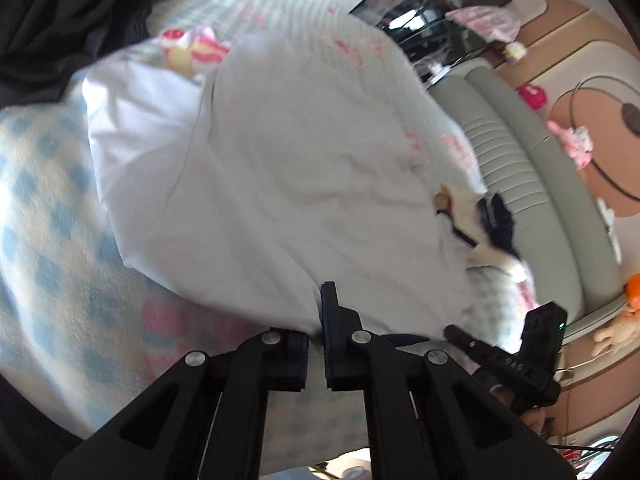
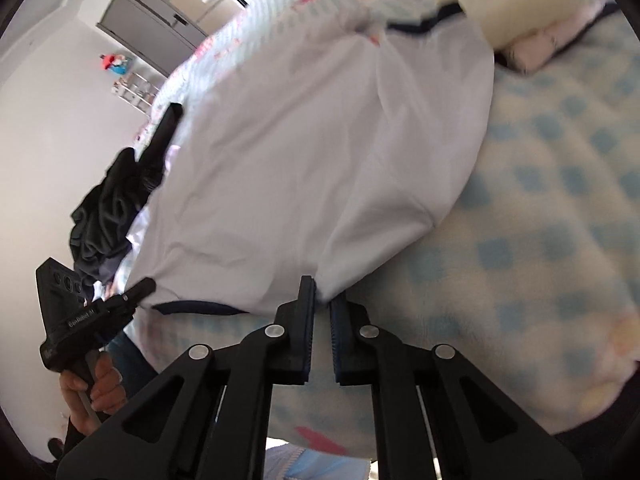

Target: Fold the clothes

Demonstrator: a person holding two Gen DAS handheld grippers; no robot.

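A white garment [image 1: 280, 160] with navy trim [image 2: 196, 307] lies spread over a blue-checked blanket [image 1: 48, 200] on a bed. My left gripper [image 1: 318, 312] is shut on the garment's near hem, and cloth drapes over its left finger. In the right wrist view, my right gripper [image 2: 323, 300] is shut on another point of the same hem of the white garment [image 2: 320, 140]. Each gripper shows in the other's view: the right gripper [image 1: 456, 332] at the hem's far end, the left gripper [image 2: 138, 286] held by a hand [image 2: 96, 384].
A pile of black clothes [image 1: 60, 20] sits at the far side of the bed, with a plush toy [image 1: 192, 48] beside it. A black-and-white item [image 1: 492, 224] lies by the garment's collar end. A grey padded headboard [image 1: 540, 184] borders the bed. A grey cabinet [image 2: 152, 16] stands by the wall.
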